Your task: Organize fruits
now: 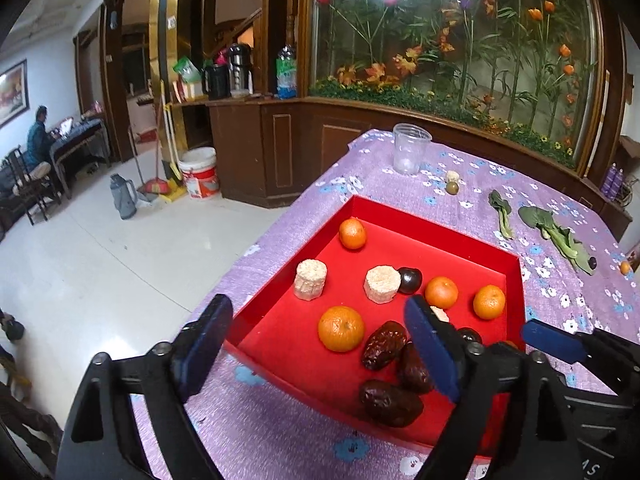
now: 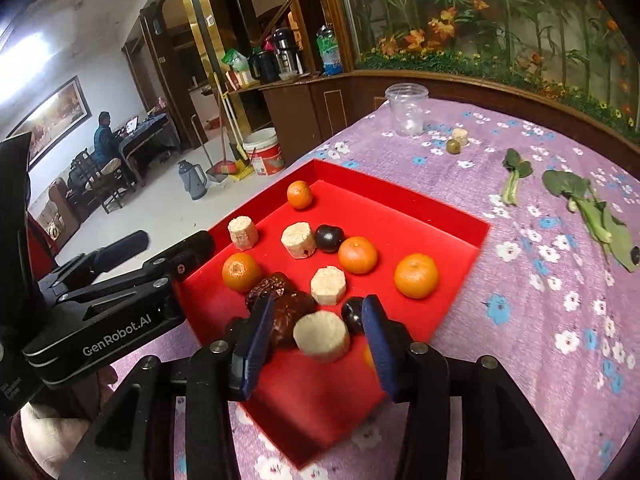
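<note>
Four tangerines (image 1: 341, 328) in red tray (image 1: 432, 227); left gripper (image 1: 320, 346) spread wide, right gripper (image 2: 316, 334) spread around corn piece (image 2: 321, 337), not pinching

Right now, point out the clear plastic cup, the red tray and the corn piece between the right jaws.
Clear plastic cup (image 2: 406, 110), right wrist view, on its side wall.
Red tray (image 2: 404, 220), right wrist view, on bare floor.
Corn piece (image 2: 321, 335), right wrist view, on its cut top.

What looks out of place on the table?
Leafy greens lie loose on the tablecloth, right of the red tray. A green fruit and a corn piece sit by the clear cup, outside the tray with the other fruit.
</note>
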{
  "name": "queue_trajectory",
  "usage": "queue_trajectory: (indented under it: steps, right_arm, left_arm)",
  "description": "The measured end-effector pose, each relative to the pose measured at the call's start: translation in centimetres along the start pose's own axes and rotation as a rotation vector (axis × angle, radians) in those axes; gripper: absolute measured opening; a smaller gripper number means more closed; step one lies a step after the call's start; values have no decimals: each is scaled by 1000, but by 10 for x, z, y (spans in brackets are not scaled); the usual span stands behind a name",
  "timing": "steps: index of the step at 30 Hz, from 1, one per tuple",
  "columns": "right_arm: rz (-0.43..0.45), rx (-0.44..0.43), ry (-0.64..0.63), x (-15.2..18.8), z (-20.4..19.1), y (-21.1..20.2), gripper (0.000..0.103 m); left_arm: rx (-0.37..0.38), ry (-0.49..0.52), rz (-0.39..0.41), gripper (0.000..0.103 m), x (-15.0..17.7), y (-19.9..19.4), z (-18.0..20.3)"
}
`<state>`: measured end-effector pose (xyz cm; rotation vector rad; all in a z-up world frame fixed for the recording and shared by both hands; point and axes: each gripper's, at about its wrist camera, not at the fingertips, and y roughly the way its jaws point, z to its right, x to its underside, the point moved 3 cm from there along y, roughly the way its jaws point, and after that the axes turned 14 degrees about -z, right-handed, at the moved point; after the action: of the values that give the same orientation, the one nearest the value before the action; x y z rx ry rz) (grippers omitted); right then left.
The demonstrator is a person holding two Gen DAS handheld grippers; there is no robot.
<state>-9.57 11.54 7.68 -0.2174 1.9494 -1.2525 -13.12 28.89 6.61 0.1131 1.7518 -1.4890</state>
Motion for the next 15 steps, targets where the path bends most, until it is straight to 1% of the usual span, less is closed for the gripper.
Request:
queue_trajectory:
  steps: [4, 10, 15]
  right_arm:
    - [24, 21, 11, 12, 6, -12, 61]
    - [51, 74, 37, 34, 20, -27, 63]
    - [81, 77, 79, 50, 31, -43, 64]
  left_arm:
    - [-33, 21, 32, 93, 5, -16, 10]
    - [-34, 49, 74, 93, 16, -39, 29]
    - [-44, 73, 126, 94, 28, -63, 45]
